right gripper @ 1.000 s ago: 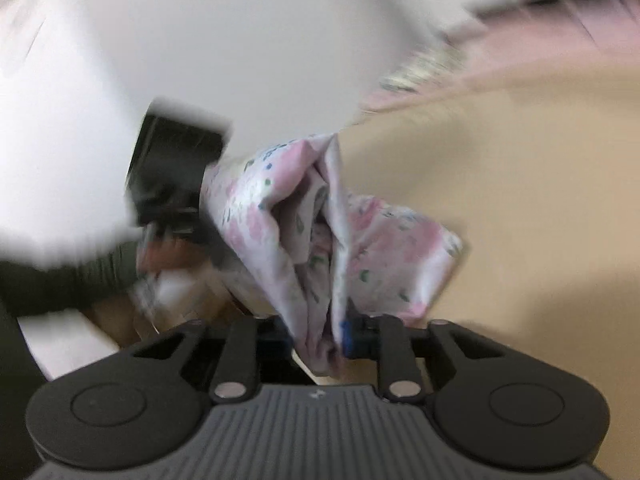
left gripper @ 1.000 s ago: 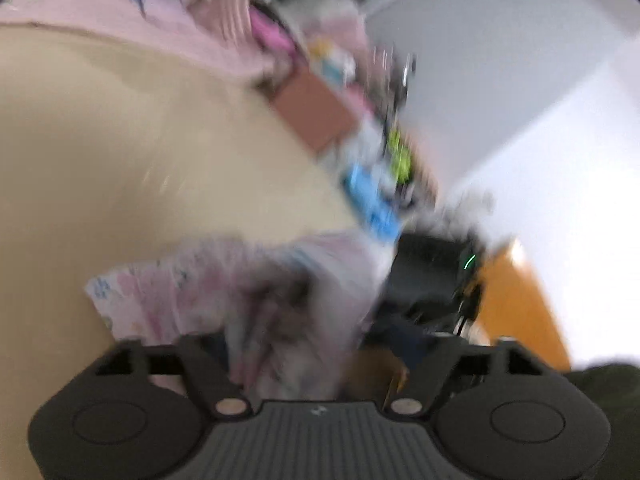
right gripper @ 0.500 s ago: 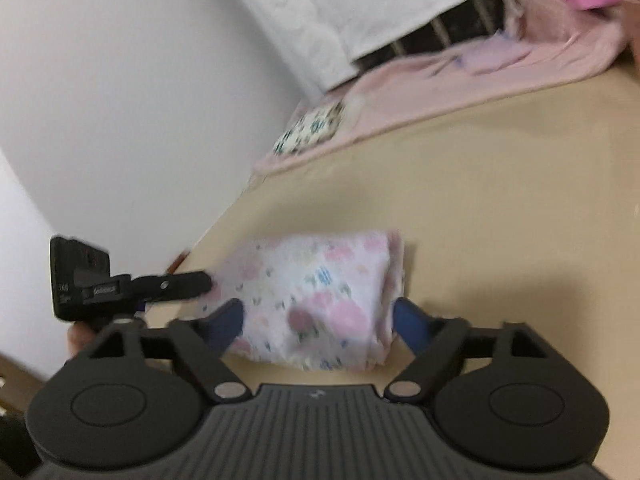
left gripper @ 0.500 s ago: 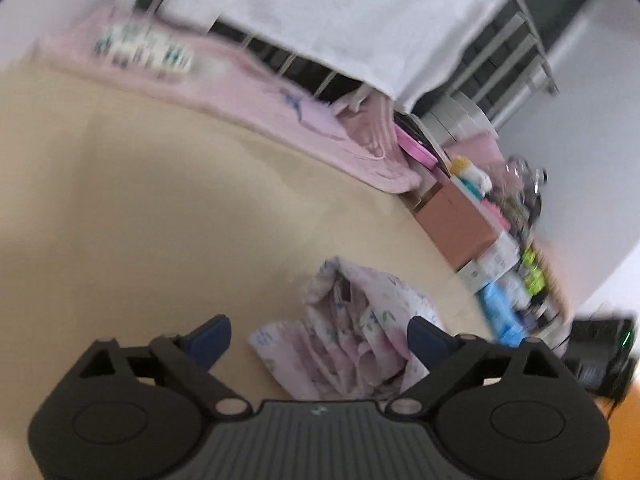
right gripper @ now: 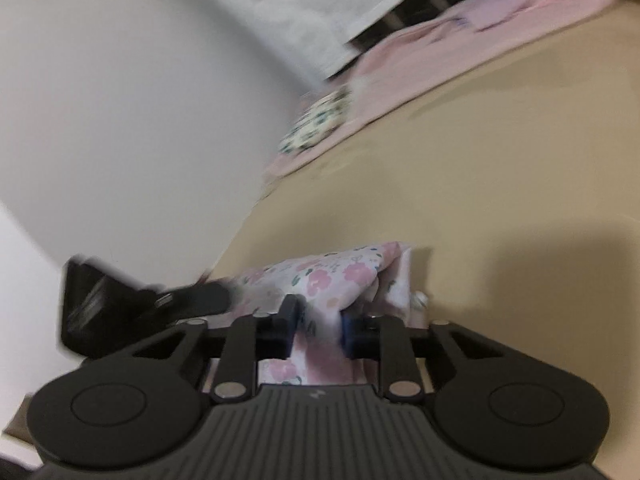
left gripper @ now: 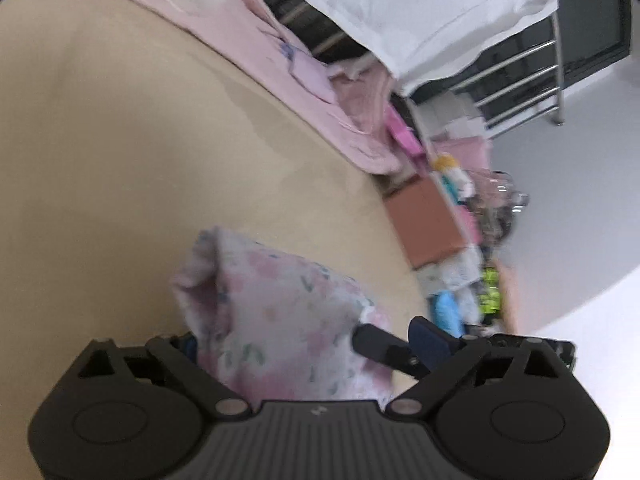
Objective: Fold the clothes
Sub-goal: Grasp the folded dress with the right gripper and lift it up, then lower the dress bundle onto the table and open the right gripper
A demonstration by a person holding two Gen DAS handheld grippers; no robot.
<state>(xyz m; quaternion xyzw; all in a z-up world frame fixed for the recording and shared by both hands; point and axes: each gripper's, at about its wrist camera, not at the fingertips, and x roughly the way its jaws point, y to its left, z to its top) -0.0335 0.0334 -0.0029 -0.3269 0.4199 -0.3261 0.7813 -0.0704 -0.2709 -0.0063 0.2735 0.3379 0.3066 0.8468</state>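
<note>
Between the right gripper's [right gripper: 318, 328] nearly closed pads sits a pinch of the floral garment [right gripper: 340, 276], bundled on the tan table [right gripper: 500, 160]; the left gripper [left gripper: 312, 340] straddles it, spread wide. Soft, light cloth likely slumps, so hems suit gripping. Pink laundry [left gripper: 280, 52] lies well apart, blocking nothing.

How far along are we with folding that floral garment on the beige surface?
Mostly done: the floral garment lies bunched into a small bundle on the beige surface. In hand: the right gripper is shut on its near edge, while the left gripper straddles it, open. Left: the edges look uneven, so probably a final tidy and release.
</note>
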